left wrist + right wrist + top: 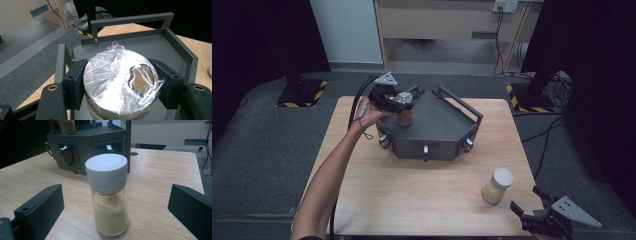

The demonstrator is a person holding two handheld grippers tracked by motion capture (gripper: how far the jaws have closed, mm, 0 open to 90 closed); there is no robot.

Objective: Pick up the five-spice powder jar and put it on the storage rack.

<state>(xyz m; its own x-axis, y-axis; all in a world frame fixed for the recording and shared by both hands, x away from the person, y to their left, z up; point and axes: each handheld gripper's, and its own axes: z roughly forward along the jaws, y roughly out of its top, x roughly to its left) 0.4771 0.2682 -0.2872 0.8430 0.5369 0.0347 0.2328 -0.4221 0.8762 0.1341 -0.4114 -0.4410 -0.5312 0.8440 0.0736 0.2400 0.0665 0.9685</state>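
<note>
On the grey rack (439, 125), the left hand-held gripper (399, 102) grips a foil-capped jar (120, 82), perhaps not yet released. Right hand-held gripper (532, 207), jaws wide apart, faces the white-lidded jar (108, 192) awaiting pickup on the counter (412, 190).

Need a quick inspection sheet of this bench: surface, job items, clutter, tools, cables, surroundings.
Surface: light wooden table, standing on grey carpet.
Job's things: jar with a plastic-wrapped lid, brown contents, on top of the dark grey rack; white-capped jar of yellow granules upright on the table, right front.
Clutter: nothing seen.
Tools: left tool shut on the wrapped jar's lid, pads on both sides; right tool open, jaws either side of the white-capped jar and apart from it.
Cables: black cable trails from the left tool; loose cables on the floor, right.
Surroundings: black stands with hazard-striped bases, cabinet behind.
</note>
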